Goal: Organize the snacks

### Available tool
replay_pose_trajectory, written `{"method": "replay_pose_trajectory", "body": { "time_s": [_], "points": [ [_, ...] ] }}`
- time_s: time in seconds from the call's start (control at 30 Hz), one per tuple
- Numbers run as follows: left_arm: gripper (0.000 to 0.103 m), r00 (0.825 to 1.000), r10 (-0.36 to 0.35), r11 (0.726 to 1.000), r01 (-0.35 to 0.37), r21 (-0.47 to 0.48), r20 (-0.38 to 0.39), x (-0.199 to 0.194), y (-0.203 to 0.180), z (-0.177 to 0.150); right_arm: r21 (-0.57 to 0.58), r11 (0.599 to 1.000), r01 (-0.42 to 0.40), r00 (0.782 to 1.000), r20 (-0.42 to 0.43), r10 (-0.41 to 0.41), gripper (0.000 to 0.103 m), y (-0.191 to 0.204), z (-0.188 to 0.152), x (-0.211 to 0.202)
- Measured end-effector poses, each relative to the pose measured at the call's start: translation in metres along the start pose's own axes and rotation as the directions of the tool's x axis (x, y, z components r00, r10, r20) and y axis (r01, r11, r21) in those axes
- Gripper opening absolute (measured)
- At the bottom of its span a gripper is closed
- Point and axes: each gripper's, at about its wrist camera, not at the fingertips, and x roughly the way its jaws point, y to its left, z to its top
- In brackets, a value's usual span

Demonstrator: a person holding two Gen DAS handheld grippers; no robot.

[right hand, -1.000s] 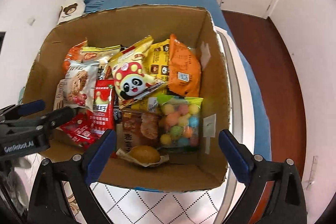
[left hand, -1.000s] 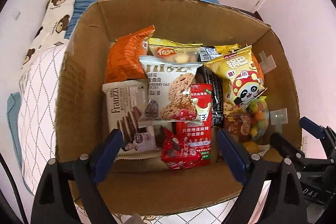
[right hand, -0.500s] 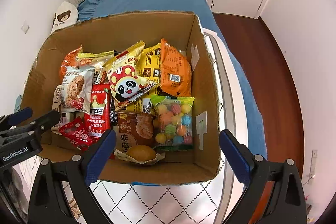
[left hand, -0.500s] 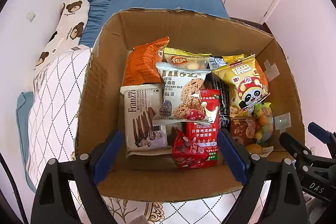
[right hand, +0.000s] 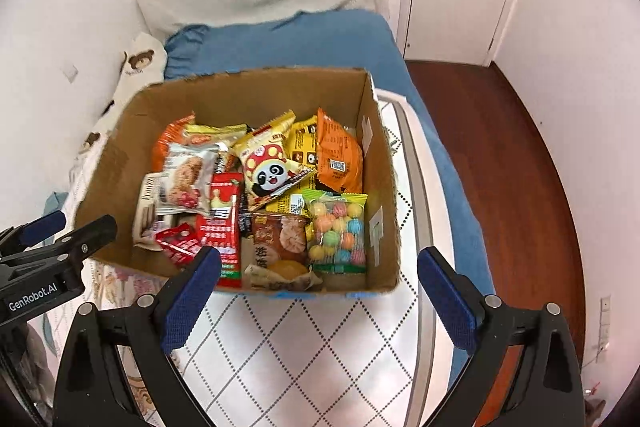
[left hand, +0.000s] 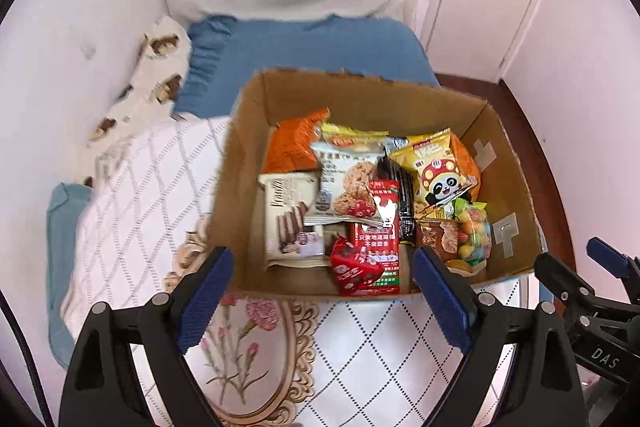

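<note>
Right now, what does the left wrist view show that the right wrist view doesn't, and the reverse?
Left wrist only: the floral oval print on the quilt below the box. Right wrist only: the orange packet's label side by the box's right wall, and more wooden floor. Both: the cardboard box of snacks, the panda bag, the candy-ball bag, both grippers' open jaws.

A matt brown cardboard box [right hand: 372, 163] with rough torn edges holds glossy plastic snack packets [right hand: 272, 167]. A clear shiny bag [right hand: 338, 231] shows pastel candy balls. Lower frame, matt black plastic gripper arms [right hand: 320, 297] carry blue pads. Beneath lies soft quilted white cloth [right hand: 304, 347]; at right, polished reddish wood floor [right hand: 500, 155].
</note>
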Motion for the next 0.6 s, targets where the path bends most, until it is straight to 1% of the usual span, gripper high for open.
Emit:
{"method": "replay_pose_trajectory", "body": {
  "time_s": [0.07,0.17,0.3,0.5,0.6],
  "points": [
    [0.092,0.998,0.039,0.999,-0.040,0.013,0.041,-0.020,-0.002,-0.006,0.001,1.000,-0.006,1.000,0.028,0.006,0.100,0.000,-0.007,-0.017],
    [0.092,0.994,0.065,0.998,-0.067,0.018,0.092,-0.043,-0.003,-0.017,0.004,1.000,-0.014,0.997,0.071,0.014,0.101,-0.001,-0.019,-0.047],
    [0.092,0.989,0.038,0.999,-0.041,0.019,0.141,-0.075,-0.003,-0.035,0.000,1.000,-0.025,0.992,0.125,0.024,0.101,-0.001,-0.034,-0.084],
    [0.092,0.985,-0.001,1.000,-0.002,0.015,0.175,-0.112,-0.004,-0.058,-0.010,1.000,-0.021,0.980,0.196,0.023,0.102,0.000,-0.054,-0.135],
    [0.092,0.980,-0.012,1.000,0.010,0.014,0.200,-0.129,-0.004,-0.068,-0.016,1.000,-0.007,0.971,0.240,0.010,0.102,0.000,-0.066,-0.162]
  ]
}}
